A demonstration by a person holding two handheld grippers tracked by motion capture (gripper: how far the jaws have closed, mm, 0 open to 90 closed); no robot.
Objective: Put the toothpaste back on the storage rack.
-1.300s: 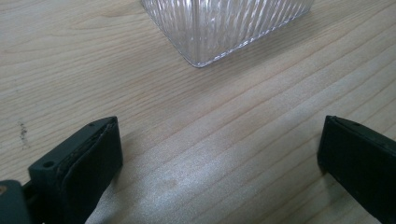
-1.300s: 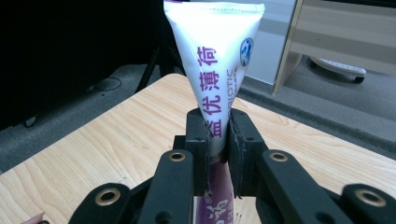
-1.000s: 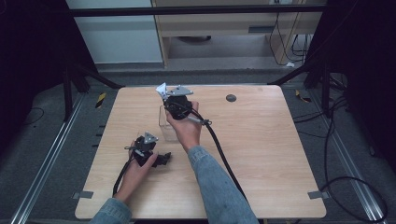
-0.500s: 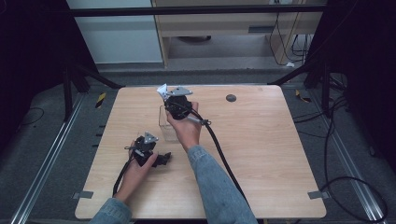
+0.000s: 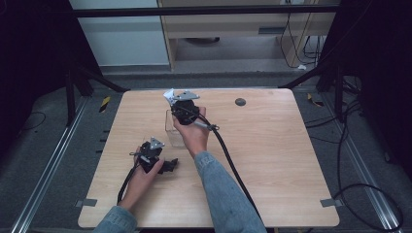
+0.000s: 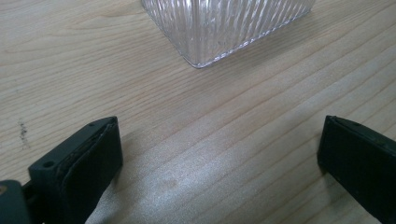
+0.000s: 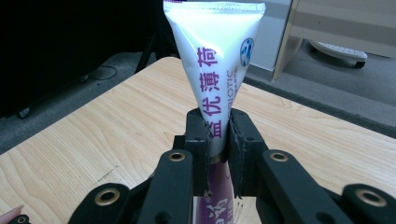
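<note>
1. Nothing has shifted since the earlier frames: both our hands and the glass sit where they did a second ago.
2. Our right gripper (image 5: 180,99) is held up over the far middle of the table (image 5: 291,160), forearm stretched forward from the near edge, its cable trailing back along the sleeve.
3. Its jaws are clamped on a white tube (image 7: 215,70) with purple lettering, which stands crimped end up between the pads.
4. Our left gripper (image 5: 163,165) rests low on the near left of the table, jaws pointing right and wide apart with nothing between them.
5. The ribbed glass container (image 5: 174,130) stands between the two grippers, just under the right hand.
6. From the left gripper view we see a corner of the container (image 6: 229,28) on the wood beyond the spread jaws; the tube's lettering is legible in the right gripper view, while from the high view we make out just a white tip (image 5: 169,94).
</note>
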